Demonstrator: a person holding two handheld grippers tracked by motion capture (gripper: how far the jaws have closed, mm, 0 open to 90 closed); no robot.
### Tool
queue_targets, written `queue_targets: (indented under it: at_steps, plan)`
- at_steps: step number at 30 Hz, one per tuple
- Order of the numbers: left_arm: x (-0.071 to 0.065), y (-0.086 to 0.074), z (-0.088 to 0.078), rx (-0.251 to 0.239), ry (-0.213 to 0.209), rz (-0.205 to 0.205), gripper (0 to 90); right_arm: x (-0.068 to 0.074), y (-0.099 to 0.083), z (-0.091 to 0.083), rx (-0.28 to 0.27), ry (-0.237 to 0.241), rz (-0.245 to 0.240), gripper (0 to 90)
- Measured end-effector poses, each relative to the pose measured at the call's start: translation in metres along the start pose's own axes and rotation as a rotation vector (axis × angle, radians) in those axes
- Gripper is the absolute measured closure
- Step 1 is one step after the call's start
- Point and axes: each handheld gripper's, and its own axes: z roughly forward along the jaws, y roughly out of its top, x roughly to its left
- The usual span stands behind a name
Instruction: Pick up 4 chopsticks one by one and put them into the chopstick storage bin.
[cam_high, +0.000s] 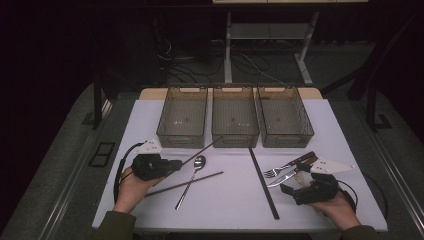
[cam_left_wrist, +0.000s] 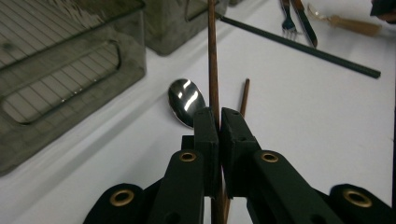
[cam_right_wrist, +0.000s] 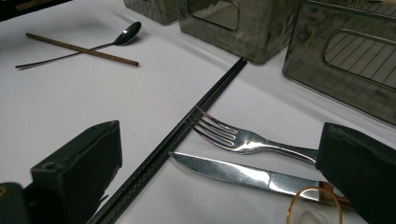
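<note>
The left gripper (cam_left_wrist: 219, 116) is clamping a brown chopstick (cam_left_wrist: 213, 56) tight between its jaws, the stick pointing up toward the middle bin (cam_high: 235, 122). A second brown chopstick (cam_high: 185, 184) is lying on the white table (cam_high: 230, 200), crossing the spoon (cam_high: 192, 177). The right gripper (cam_right_wrist: 219, 163) is resting with its jaws spread wide, gripping nothing, the fork (cam_right_wrist: 233, 135) and knife (cam_right_wrist: 224, 170) lying between them beside a long black rod (cam_high: 263, 182).
</note>
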Motion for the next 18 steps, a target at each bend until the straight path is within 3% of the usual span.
queue_targets:
  at_steps: [7,18]
  plan:
    - [0.005,0.011,0.001,-0.042,0.004,-0.007,85.2,0.000,0.000,0.000,0.000,0.001,0.002,0.5]
    - [0.011,0.029,0.007,-0.066,0.018,0.004,85.2,0.000,0.000,0.000,0.002,0.000,0.004,0.5]
